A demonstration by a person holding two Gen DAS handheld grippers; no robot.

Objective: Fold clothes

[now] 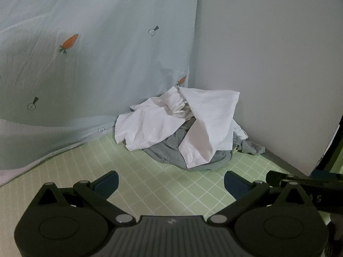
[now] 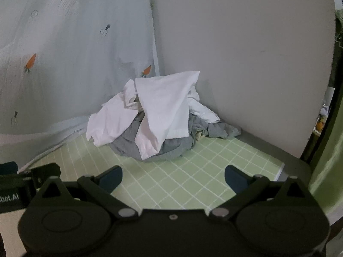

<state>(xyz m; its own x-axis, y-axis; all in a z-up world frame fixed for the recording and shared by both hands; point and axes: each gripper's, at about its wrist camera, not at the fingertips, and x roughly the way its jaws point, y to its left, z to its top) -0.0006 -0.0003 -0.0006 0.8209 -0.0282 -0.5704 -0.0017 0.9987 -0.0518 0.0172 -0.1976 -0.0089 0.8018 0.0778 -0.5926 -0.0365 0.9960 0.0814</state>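
Clothes (image 1: 182, 128) lie heaped in the far corner of the green grid mat (image 1: 163, 184), against a carrot-print sheet (image 1: 85, 64) and a plain wall (image 1: 268, 64). Nothing in the heap is folded: a crumpled white shirt (image 2: 163, 107) drapes over a bunched grey garment (image 2: 171, 147), one sleeve trailing forward. Both grippers hang short of the heap, side by side. The left gripper (image 1: 171, 182) and right gripper (image 2: 173, 177) each stand wide open, holding nothing. Judging by this, a garment needs picking out; the white shirt on top looks easiest to pinch and spread flat on the bare mat.
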